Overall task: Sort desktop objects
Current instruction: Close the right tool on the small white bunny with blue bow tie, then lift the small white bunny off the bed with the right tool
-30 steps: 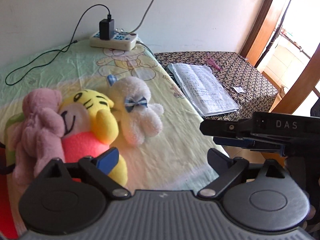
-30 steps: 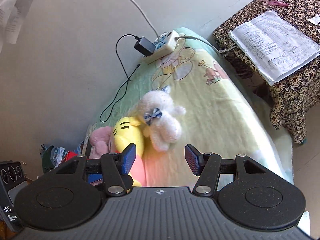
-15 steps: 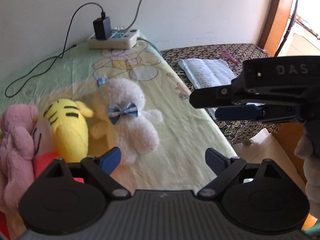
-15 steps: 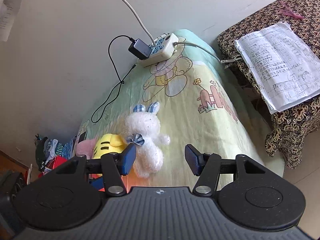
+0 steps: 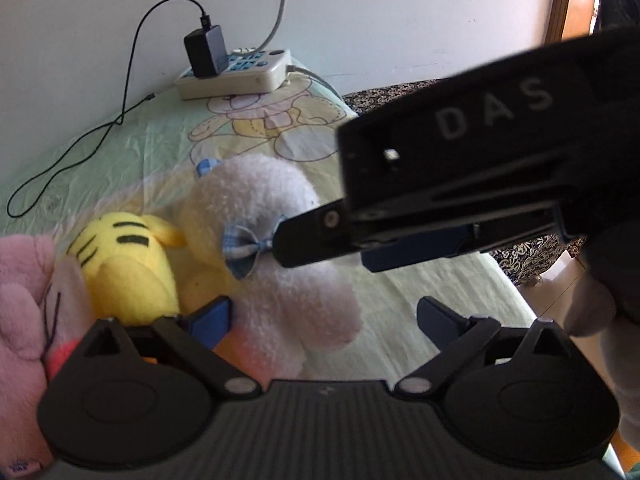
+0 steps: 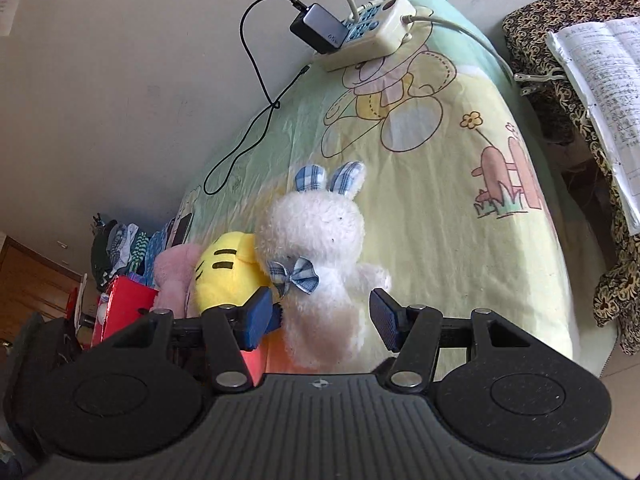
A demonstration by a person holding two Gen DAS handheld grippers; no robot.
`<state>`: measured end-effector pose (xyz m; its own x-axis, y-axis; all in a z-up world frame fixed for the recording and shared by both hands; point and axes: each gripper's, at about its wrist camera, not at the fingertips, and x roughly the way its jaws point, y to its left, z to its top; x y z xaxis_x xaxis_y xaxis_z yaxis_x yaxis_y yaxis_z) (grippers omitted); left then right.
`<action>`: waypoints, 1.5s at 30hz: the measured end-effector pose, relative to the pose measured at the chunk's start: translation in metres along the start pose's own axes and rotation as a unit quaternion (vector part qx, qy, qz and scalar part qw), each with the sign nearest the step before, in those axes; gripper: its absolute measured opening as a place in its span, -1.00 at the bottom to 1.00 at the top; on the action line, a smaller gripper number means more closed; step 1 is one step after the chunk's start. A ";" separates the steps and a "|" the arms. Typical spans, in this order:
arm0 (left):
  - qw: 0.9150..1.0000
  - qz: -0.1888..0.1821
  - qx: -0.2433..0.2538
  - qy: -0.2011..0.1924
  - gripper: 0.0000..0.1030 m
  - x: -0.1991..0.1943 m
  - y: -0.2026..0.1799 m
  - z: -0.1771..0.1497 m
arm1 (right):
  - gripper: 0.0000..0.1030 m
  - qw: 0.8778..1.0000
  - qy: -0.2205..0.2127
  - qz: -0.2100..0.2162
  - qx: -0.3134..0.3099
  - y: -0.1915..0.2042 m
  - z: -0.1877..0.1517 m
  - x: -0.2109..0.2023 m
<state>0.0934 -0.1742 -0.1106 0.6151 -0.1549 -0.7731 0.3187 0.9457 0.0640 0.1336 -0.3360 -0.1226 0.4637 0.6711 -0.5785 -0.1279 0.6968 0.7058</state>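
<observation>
Right wrist view shows the right gripper (image 6: 318, 318) open and empty, its jaws straddling the lower body of the white rabbit (image 6: 316, 256) without pressing it. The yellow toy (image 6: 224, 276) lies touching the rabbit at its 9 o'clock, the pink toy (image 6: 176, 272) beyond that, all on the counter (image 6: 440, 200). From the left wrist, the left gripper (image 5: 324, 320) has just been opening; it is wide and holds nothing, with the rabbit's body partly between its jaws. Sorting looks barely begun: the three toys sit bunched together, none lifted.
</observation>
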 end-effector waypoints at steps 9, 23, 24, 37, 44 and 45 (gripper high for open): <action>1.000 0.004 0.030 -0.007 0.96 0.005 -0.006 -0.003 | -0.13 0.999 0.047 0.015 0.014 -0.010 0.005 0.025; 0.994 -0.108 0.014 0.021 0.91 -0.038 0.000 -0.018 | -0.30 0.998 0.054 -0.021 -0.001 0.004 -0.029 -0.008; 0.993 -0.117 0.017 0.024 0.91 -0.043 -0.002 -0.021 | -0.30 0.998 0.056 -0.024 0.000 0.005 -0.034 -0.011; 0.969 -0.226 0.068 0.069 0.91 -0.106 -0.006 -0.084 | -0.31 0.996 0.066 -0.051 0.031 0.023 -0.116 -0.043; 0.968 -0.227 0.055 0.085 0.91 -0.128 0.017 -0.107 | -0.28 0.995 0.093 -0.025 0.041 0.045 -0.159 -0.032; 0.968 -0.229 0.052 0.085 0.90 -0.129 0.020 -0.109 | -0.21 0.995 0.091 -0.025 0.043 0.048 -0.163 -0.032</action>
<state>-0.0580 -0.1043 -0.0783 0.2671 -0.4928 -0.8281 0.6056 0.7543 -0.2535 -0.0301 -0.2825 -0.1368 0.3008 0.6769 -0.6718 -0.0304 0.7109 0.7026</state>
